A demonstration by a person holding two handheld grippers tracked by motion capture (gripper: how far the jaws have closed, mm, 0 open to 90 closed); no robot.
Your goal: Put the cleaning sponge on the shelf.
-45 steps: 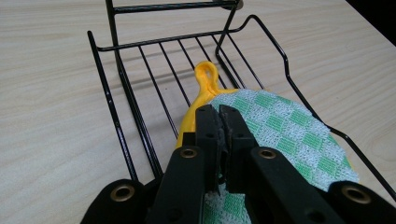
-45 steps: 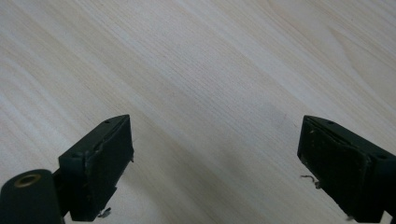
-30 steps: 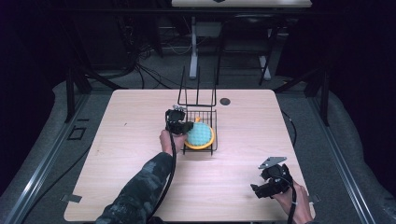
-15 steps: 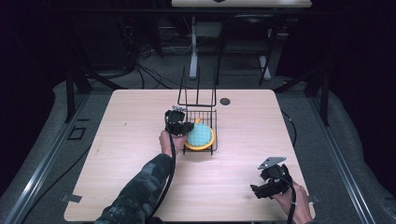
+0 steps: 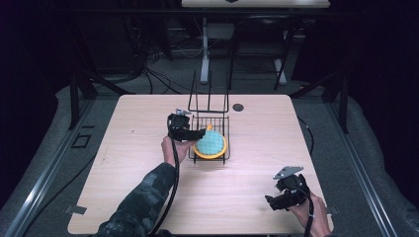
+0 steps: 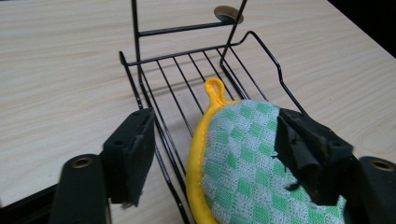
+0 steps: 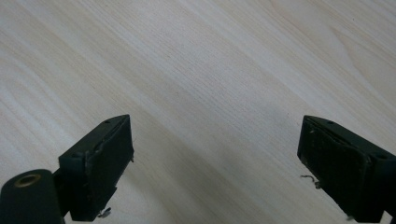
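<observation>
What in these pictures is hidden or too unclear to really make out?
- Pot holder: in the left gripper view its near part is cut off by the bottom edge and a black jaw covers its right side.
- Small dark disc: too small in the high view to identify; a rod of the wire rack crosses it in the left gripper view.
- Right gripper: too small and dark in the high view to show detail.
</observation>
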